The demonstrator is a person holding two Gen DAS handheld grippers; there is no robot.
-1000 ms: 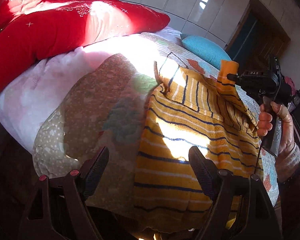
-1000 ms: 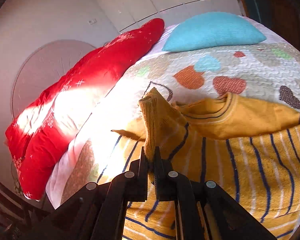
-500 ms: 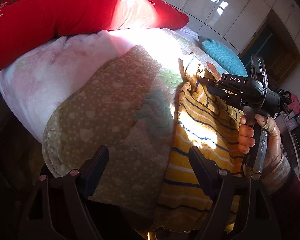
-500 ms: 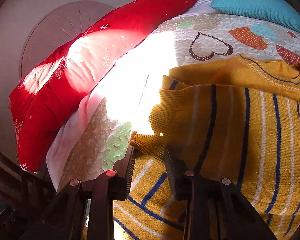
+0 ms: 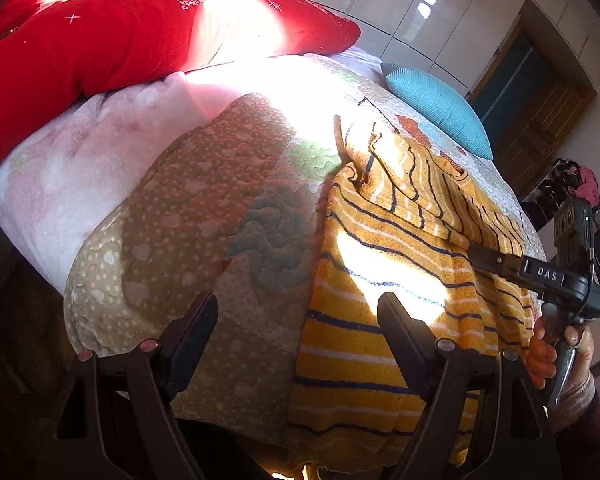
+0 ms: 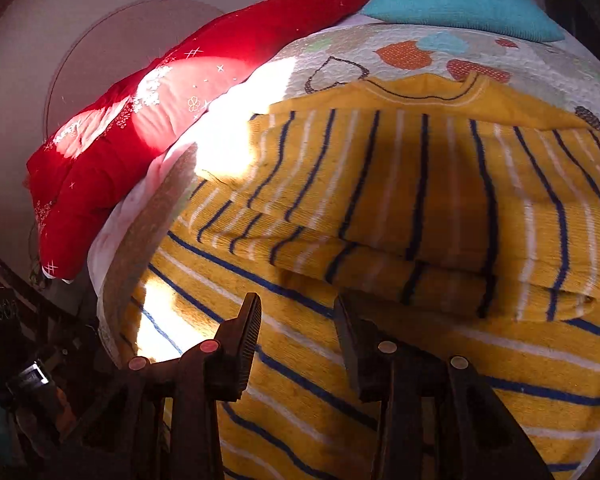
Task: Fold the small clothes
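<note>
Lying spread across the near edge of the bed (image 5: pixel 148 248), on its quilted cover with hearts: a yellow sweater (image 5: pixel 380 320) with dark blue and white stripes, hem hanging over that edge. Folded inward already, one sleeve (image 6: pixel 380 216), laid across the body of the garment, cuff end toward the right side in the right wrist view. Collar (image 6: pixel 424 92) pointing toward the far side of the bed, near the teal pillow (image 6: pixel 460 0). Stretched along the left edge of the bed, a long red pillow (image 5: pixel 120 36), partly in bright sunlight.

Hovering low over the striped front near the bed's near edge, the right gripper (image 6: pixel 296 320): jaws parted by a moderate gap, nothing between them, fabric visible through the gap. Seen also from the left wrist camera at the right side, same gripper (image 5: pixel 476 256), tips reaching over the folded sleeve, gripped by the right hand (image 5: pixel 556 356).

Held off the near left corner region of the bed, the left gripper (image 5: pixel 296 312): jaws spread wide, holding nothing, one finger over the quilt and the other over the sweater's lower edge. Cannot tell whether either finger touches the cloth.
</note>
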